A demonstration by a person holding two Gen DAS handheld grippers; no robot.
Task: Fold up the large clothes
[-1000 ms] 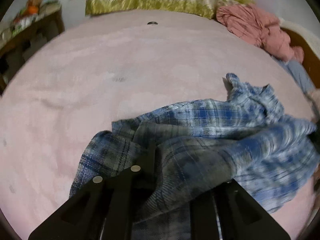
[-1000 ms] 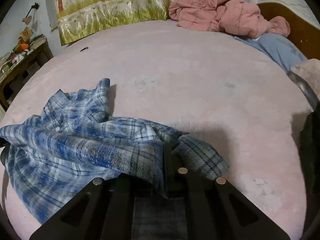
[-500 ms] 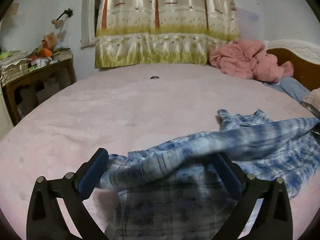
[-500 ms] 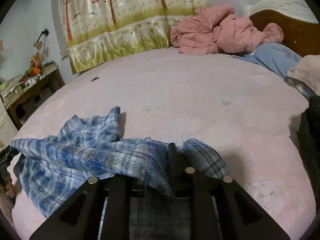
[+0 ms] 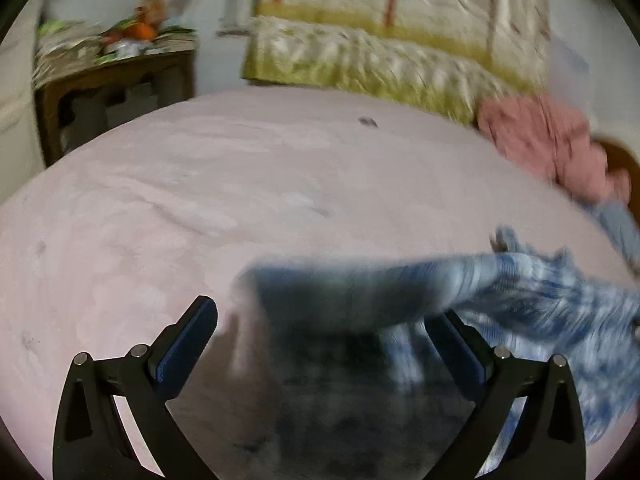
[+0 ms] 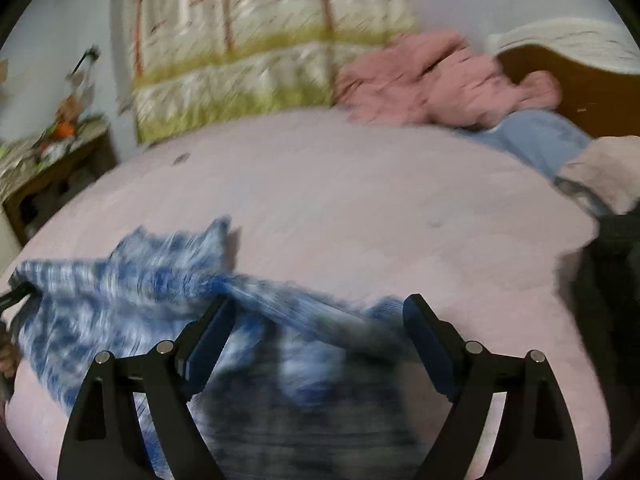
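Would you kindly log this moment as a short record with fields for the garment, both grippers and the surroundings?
garment: blue plaid shirt, crumpled and unfolded on the pink bed cover
left hand-held gripper: open, jaws spread wide, shirt fabric lying between them, pads not pressing
right hand-held gripper: open, jaws have just been opening, fabric loose between them
far side of bed: pink bundle of cloth, blue pillow
beside bed: wooden side table with clutter
image quality: motion blur in both views

We look from each wrist camera forward and a little down along the fingers, close above the pink bed (image 5: 200, 200). Both views face the curtain (image 6: 256, 52) and share the blue checked shirt (image 5: 540, 292) between them.
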